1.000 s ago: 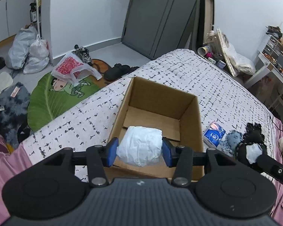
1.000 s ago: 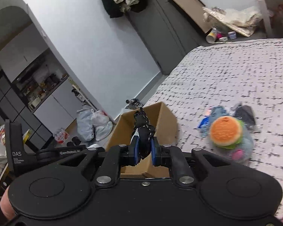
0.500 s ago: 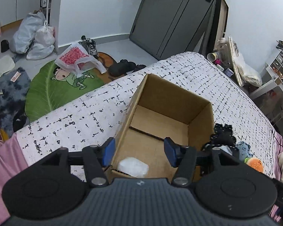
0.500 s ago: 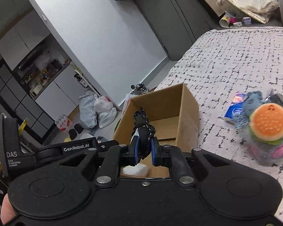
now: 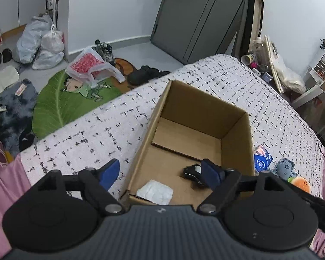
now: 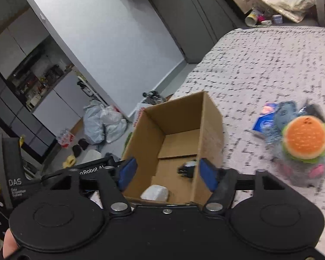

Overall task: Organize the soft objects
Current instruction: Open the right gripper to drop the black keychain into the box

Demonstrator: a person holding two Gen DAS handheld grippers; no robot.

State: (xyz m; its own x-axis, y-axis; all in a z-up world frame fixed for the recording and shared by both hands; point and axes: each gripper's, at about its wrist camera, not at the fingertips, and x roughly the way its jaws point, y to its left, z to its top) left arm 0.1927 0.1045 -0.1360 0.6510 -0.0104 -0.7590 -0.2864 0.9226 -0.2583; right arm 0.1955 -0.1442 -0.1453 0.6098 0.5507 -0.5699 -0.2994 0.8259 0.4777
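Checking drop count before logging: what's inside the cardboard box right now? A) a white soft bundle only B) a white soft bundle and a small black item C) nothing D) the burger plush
B: the cardboard box holds the white bundle near its front wall and the small black item beside it, and the burger plush lies out on the bed.

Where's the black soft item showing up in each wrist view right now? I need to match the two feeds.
Left wrist: black soft item lies on the cardboard box floor, low centre-right, partly hidden by the right blue pad.
Right wrist: black soft item sits centre, low in the box, against its right wall.
Shared landmark: the white bundle at the box's near edge.
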